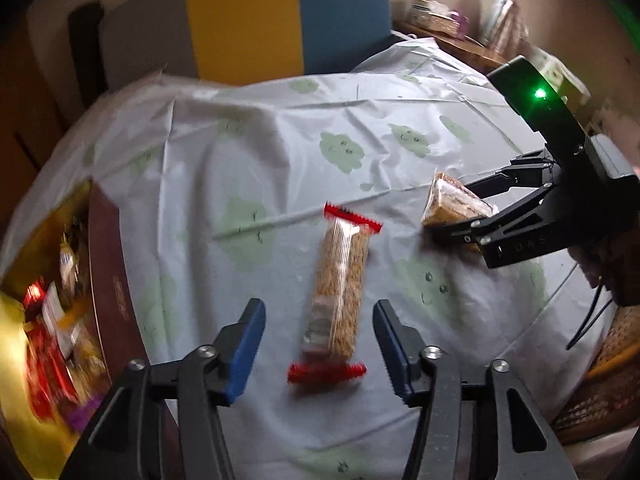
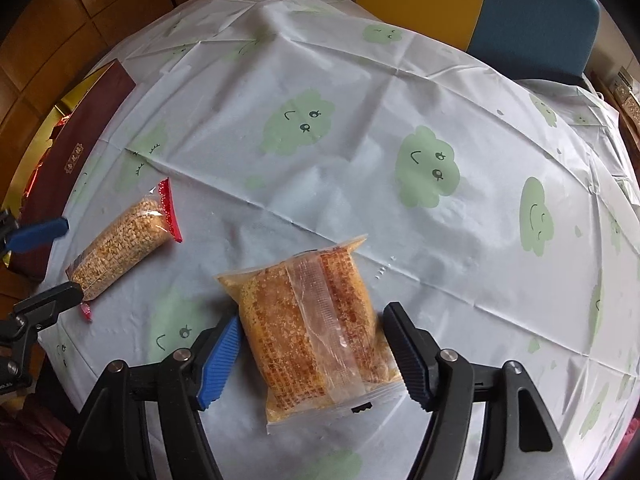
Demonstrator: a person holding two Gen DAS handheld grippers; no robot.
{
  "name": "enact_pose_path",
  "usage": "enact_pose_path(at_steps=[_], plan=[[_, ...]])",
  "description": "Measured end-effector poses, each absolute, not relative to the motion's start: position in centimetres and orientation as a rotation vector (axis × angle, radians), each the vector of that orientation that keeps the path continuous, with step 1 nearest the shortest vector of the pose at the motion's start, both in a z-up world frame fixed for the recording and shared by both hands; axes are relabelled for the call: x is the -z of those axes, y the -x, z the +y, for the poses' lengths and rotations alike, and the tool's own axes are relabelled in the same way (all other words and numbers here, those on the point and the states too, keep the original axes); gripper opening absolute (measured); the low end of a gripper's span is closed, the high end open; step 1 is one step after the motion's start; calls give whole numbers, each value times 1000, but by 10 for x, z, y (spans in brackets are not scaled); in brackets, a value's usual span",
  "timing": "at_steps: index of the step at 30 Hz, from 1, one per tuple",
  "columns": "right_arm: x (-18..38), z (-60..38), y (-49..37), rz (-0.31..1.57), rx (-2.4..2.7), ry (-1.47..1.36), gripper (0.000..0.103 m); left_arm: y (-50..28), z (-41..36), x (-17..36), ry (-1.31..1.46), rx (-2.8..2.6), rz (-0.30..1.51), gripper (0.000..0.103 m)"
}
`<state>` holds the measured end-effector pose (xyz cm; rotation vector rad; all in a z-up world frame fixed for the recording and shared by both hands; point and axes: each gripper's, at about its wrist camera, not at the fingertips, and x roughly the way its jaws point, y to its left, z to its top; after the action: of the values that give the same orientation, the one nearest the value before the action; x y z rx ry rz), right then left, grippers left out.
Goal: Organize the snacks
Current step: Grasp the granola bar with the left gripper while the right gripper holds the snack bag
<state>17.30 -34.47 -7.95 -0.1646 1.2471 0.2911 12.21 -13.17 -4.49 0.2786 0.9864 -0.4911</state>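
**Two snack packs on the desk, both sets of fingers open around them**

The long bar (image 1: 340, 292), a clear pack of puffed grain with red crimped ends, lies flat on the cloud-print cloth (image 1: 280, 152). In the left wrist view its long axis runs almost straight away from the camera, leaning slightly right at the far end. The left gripper (image 1: 320, 344) straddles its near half: the blue fingers (image 1: 248, 348) stand apart on either side with clear gaps, pressing on nothing.

The square pack (image 2: 316, 332), orange-brown cake in clear wrap, lies flat to the right of the bar and well apart from it. In the right wrist view its longer side runs away from the camera, tilted a little left, with the sealed seam down its middle. The right gripper (image 2: 310, 354) is spread wide around it; the left finger sits just beside the pack's edge, the right finger close to the other edge, and I cannot tell whether either touches.

The box (image 1: 108, 276), dark red with packets inside, sits at the desk's left edge, near the bar. Beyond both packs the cloth lies bare and creased up to the far edge, where a yellow chair (image 1: 244, 20) and a blue chair (image 1: 344, 16) stand.
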Motion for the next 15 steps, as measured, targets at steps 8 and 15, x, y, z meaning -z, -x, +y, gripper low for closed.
enact_pose_path(at_steps=[8, 15], plan=[[74, -355, -175, 1261, -302, 125, 68, -131, -149, 70, -387, 493, 1001, 31], [71, -341, -166, 1201, -376, 184, 63, -108, -122, 74, -200, 430, 995, 31]])
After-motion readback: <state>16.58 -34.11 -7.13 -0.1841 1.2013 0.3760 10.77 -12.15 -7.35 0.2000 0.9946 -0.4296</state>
